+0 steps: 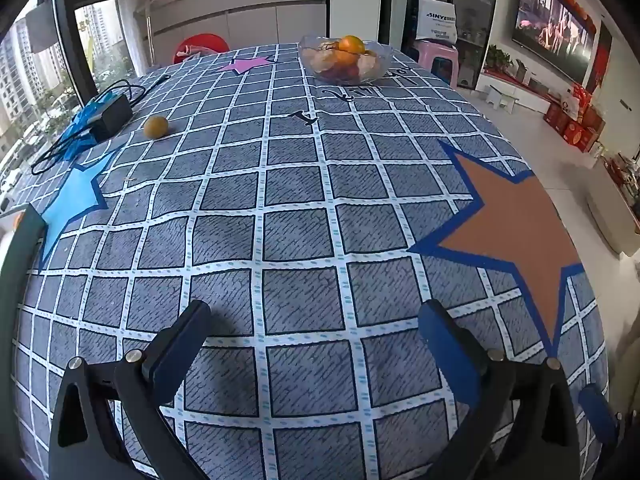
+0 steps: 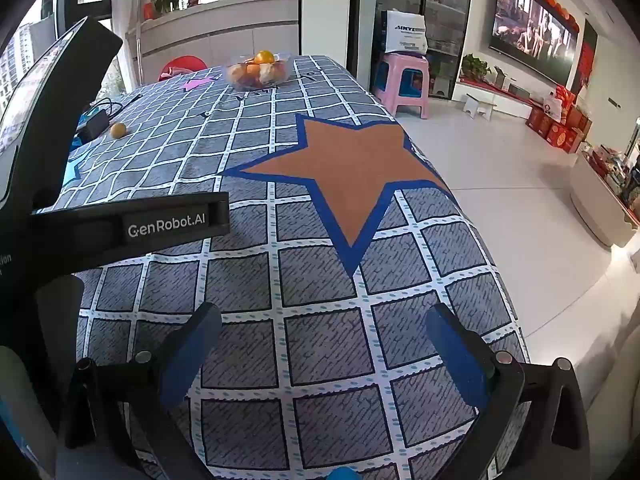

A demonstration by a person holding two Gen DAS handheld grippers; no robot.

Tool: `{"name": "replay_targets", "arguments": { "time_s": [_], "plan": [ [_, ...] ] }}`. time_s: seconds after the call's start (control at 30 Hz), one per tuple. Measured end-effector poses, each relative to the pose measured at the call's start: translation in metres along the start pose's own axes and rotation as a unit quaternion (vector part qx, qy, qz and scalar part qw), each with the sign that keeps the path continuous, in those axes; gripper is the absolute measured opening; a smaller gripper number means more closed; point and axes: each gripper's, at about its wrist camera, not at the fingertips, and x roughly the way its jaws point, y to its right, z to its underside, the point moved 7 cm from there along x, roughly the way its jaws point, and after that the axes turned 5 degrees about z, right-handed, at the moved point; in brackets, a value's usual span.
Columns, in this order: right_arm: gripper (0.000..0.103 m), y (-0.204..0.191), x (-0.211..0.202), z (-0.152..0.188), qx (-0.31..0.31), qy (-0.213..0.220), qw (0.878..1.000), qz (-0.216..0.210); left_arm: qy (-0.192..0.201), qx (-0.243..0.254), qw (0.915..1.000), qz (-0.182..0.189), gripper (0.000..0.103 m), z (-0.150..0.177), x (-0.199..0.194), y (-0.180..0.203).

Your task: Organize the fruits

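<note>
The tabletop (image 1: 300, 208) is covered by a grey-blue checked cloth printed with stars: a large brown star (image 1: 516, 232) near the right edge, a light blue star (image 1: 76, 200) at the left and a small pink star (image 1: 244, 65) at the far end. Near the left edge lie a black power adapter (image 1: 112, 114) with its cable and a blue bag (image 1: 82, 128) under it. Beyond the tabletop stand a red stool (image 1: 202, 46), a pink stool (image 2: 404, 80) carrying a white bag (image 2: 406, 34) whose print seems to read "SINYE", and a wall television (image 2: 532, 40) that is switched on. Red gift boxes (image 2: 560, 128) sit on the floor below it.

In the right wrist view the left tool's body crosses the left side, and its arm bears the words "GenRobot.AI".

A single orange (image 1: 156, 127) rests on the cloth just beside the adapter, dull yellow-orange and round, well apart from both tools. A clear glass bowl (image 1: 344, 60) at the far end already holds several fruits, a bright orange on top and reddish and pale ones beneath.

The left tool (image 1: 316, 328) hangs released over bare cloth, fingers spread wide with nothing between them. The right tool (image 2: 324, 334) is likewise spread and holds nothing, just short of the brown star.
</note>
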Motion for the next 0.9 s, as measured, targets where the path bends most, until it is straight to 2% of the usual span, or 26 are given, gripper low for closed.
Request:
{"name": "replay_targets", "arguments": {
  "time_s": [0.9],
  "plan": [
    [0.103,0.0065,-0.0061,0.0012,0.011,0.008,1.0,-0.014,0.0,0.0,1.0,-0.001,0.103,0.0,0.0,0.0]
  ]
}}
